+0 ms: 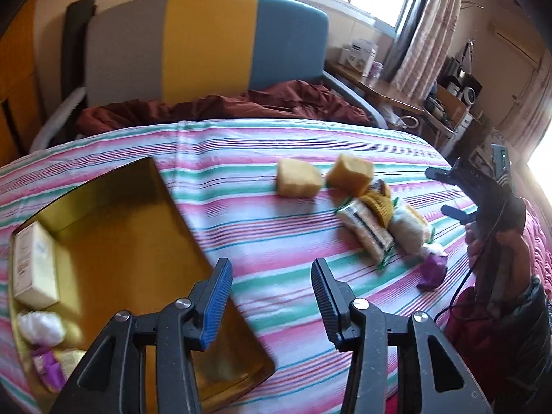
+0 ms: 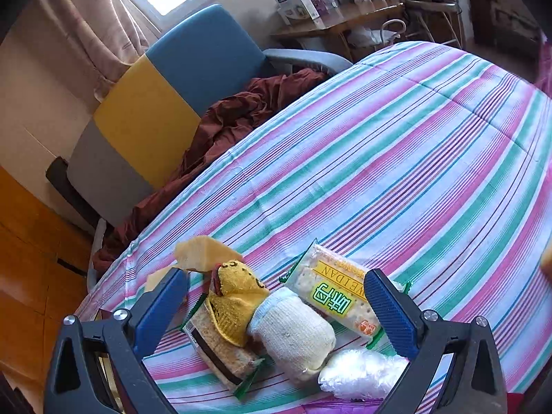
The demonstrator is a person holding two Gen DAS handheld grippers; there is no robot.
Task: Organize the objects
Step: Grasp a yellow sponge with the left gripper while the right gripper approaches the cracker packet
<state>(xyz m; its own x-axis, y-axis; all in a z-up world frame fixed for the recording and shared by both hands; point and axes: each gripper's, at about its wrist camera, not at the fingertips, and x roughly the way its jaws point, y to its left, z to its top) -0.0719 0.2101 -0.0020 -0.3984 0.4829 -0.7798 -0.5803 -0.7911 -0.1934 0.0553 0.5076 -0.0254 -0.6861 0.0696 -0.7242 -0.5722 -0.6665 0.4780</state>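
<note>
Right tongs (image 2: pixel 276 314) gape wide over the snack pile — rolled white sock (image 2: pixel 293 331) between them, untouched; left tongs (image 1: pixel 272 300) stand apart, empty, beside the gold tray (image 1: pixel 114 227).

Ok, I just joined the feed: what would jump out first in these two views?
The striped bedspread dominates both views, with a small heap of snacks and rolled socks on it: a cracker packet, a yellow sock and a cream sock roll lie in front of the open right gripper. In the left wrist view a gold tin tray sits left, holding a pale box, beside the empty left gripper.
</note>
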